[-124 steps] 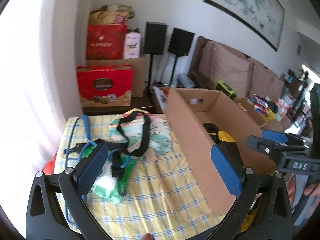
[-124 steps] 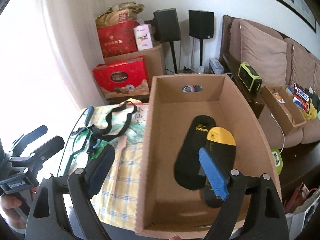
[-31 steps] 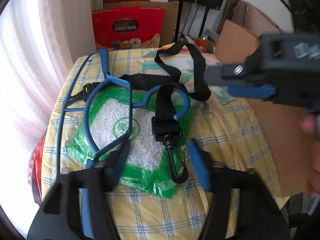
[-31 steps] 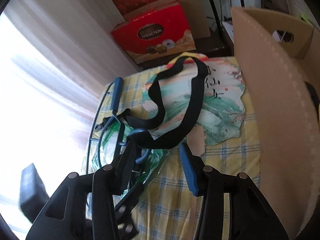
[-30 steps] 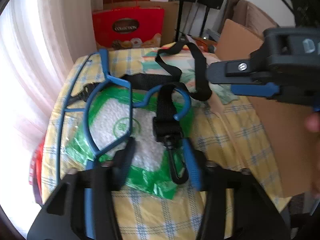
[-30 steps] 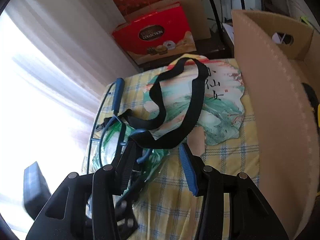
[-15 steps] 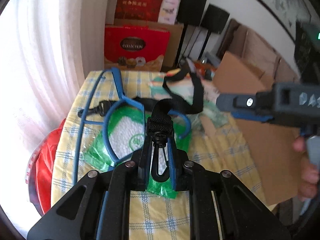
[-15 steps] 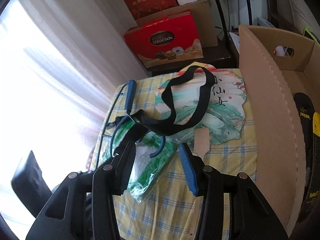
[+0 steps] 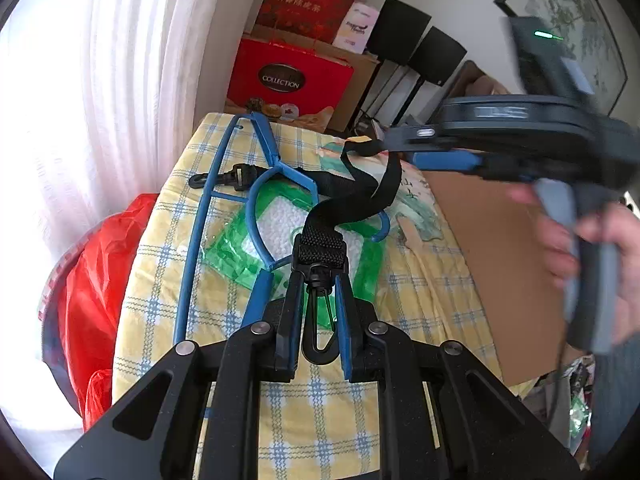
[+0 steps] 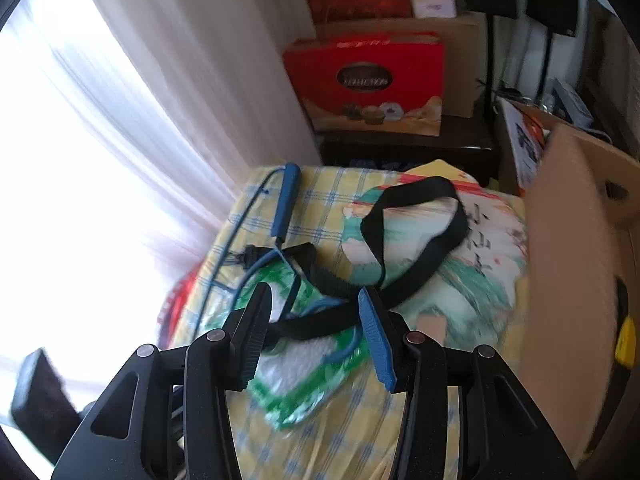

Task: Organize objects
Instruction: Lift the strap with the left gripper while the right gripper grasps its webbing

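A long black strap (image 9: 352, 200) with a plastic snap hook (image 9: 318, 320) lies looped over the yellow checked table (image 9: 332, 412). My left gripper (image 9: 318, 280) is shut on the strap's clip end, and the hook hangs between its fingers. The strap rises off a green bag of white pellets (image 9: 276, 220) and a blue clothes hanger (image 9: 224, 184). In the right wrist view my right gripper (image 10: 314, 320) stands open just above the strap (image 10: 312, 328), which runs across between its fingers without touching the pads. The strap's far loop (image 10: 420, 232) rests on a painted paper fan (image 10: 480, 272).
An open cardboard box (image 10: 572, 280) stands along the table's right side. A red plastic bag (image 9: 92, 264) hangs off the left edge by the white curtain. Red gift boxes (image 9: 288, 76) and black speakers (image 9: 396, 28) stand behind. A hand (image 9: 600, 248) holds the right gripper's handle.
My left gripper has shut on the strap's clip and lifted it off the green bag. The right gripper has moved over the strap's middle, and stays open.
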Motion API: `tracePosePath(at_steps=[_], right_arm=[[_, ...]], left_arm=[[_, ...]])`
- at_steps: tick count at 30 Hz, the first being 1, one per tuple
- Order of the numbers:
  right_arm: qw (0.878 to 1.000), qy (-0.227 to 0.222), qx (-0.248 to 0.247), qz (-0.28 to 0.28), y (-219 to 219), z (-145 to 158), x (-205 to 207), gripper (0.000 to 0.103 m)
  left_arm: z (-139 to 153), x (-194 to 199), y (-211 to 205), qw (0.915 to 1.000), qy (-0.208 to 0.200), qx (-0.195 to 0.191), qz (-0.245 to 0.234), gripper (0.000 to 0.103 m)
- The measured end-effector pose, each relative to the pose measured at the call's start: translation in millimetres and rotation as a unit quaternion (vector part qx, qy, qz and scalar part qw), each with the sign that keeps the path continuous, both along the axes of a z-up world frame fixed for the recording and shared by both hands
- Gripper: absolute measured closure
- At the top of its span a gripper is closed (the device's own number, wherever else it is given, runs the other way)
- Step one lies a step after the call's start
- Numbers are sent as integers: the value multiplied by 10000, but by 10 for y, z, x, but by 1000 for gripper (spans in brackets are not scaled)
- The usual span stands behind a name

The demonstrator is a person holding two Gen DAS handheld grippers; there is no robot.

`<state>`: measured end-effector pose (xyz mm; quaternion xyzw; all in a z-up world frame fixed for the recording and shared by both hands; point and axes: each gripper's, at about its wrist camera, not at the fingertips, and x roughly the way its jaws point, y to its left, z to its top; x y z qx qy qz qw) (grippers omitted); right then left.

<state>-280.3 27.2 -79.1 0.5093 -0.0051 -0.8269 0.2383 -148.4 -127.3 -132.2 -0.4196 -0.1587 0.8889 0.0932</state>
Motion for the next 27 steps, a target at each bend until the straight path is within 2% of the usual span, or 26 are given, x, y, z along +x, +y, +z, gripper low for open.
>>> tracePosePath(at_steps=[3, 14, 17, 19, 20, 21, 27], right_arm=[[9995, -131, 264, 119, -136, -214, -177, 67], [9907, -277, 864, 1010, -431, -641, -413, 67], [9851, -257, 1220, 1183, -517, -743, -393, 67], [9807, -285, 1453, 1275, -556, -829, -376, 72], [9800, -250, 1505, 1282, -559, -850, -368, 80], [9794, -193, 1560, 1269, -563, -863, -369, 94], [9718, 393, 2107, 986, -557, -842, -263, 101]], left_arm=[[0, 15, 20, 10000, -7, -24, -44, 89], [-73, 13, 11, 9998, -88, 134, -129, 89], [-84, 16, -24, 9997, -104, 173, -115, 89], [-91, 19, -53, 9996, -115, 224, -94, 89], [-92, 19, -69, 9996, -128, 236, -82, 89], [-95, 18, -78, 9996, -137, 239, -75, 89], [-96, 27, -104, 9995, -149, 263, -58, 89]])
